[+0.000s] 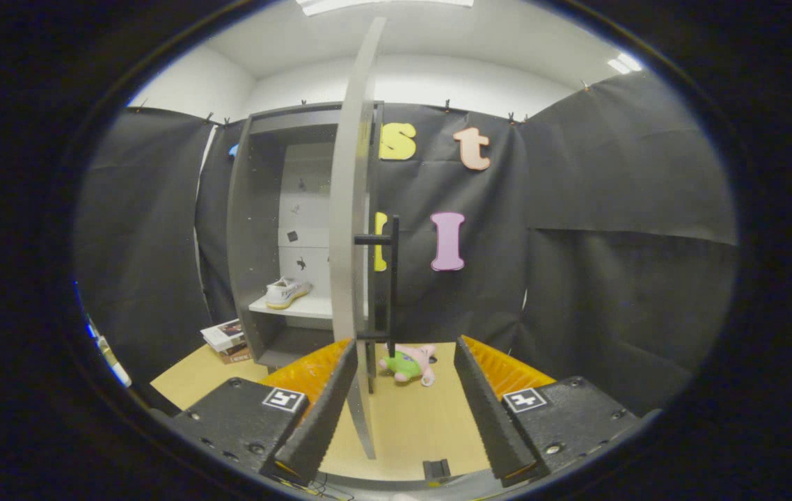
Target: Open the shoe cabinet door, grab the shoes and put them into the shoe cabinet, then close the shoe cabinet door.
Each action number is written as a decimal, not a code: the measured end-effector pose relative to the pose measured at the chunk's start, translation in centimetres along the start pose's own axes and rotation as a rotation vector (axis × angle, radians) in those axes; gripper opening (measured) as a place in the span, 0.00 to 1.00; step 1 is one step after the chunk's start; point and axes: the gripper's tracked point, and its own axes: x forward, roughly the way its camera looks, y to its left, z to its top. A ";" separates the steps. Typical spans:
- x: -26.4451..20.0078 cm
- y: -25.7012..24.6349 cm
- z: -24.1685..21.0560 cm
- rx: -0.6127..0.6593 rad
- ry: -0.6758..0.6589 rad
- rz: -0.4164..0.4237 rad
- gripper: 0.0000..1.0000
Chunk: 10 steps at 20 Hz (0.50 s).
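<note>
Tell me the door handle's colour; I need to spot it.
Black, clearest in the gripper view: the handle stands on the open door's edge.

- A recording booth set up in a plain white room: black cloth walls [619, 229] clipped up all round.
- Ceiling strip lights [382, 4] overhead.
- Staged household props: shoe cabinet [264, 229], plush toy [410, 363].

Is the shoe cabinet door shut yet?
No, the door stands swung out edge-on between the open gripper's fingers, with a white shoe visible on the cabinet shelf.
</note>
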 end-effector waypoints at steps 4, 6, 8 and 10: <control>-5.0 4.6 -4.0 -0.023 -0.015 -0.028 0.94; -5.3 8.4 -7.5 -0.029 0.026 0.006 0.94; -5.3 12.6 -11.7 -0.002 0.091 0.067 0.95; -4.5 16.3 -15.3 0.017 0.138 0.119 0.95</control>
